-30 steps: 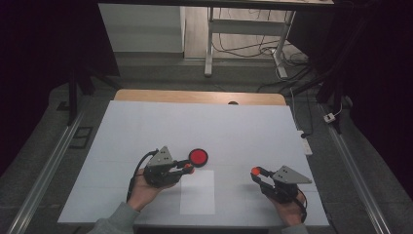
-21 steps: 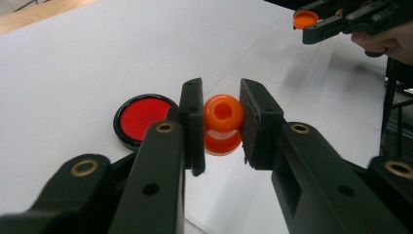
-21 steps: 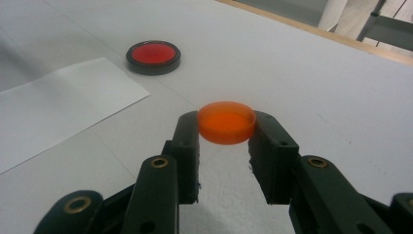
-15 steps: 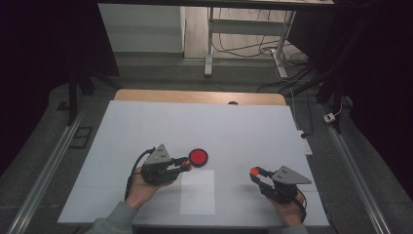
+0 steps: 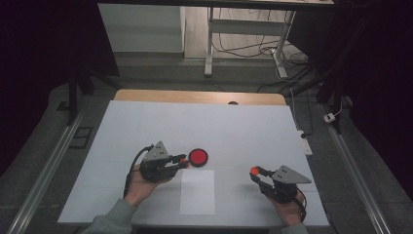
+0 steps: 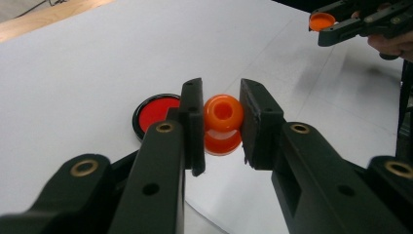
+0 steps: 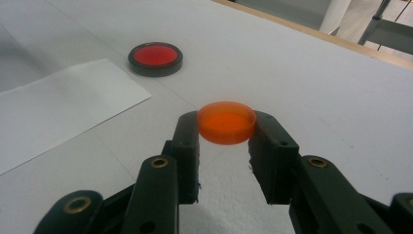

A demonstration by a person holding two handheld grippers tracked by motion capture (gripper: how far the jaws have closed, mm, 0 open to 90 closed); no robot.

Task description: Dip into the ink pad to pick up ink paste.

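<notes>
Left gripper [image 6: 221, 122] clamps an orange stamp [image 6: 222, 117] beside the red ink pad [image 6: 152, 113]; right gripper [image 7: 226, 127] grips its removed orange cap [image 7: 226, 122], kept well apart.

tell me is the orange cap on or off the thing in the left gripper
Off. The orange cap sits in the right gripper; the left gripper holds the uncapped orange piece.

L claw [image 5: 183, 161] & R claw [image 5: 255, 171] both clamped tight, low over table, tips inward.
</notes>
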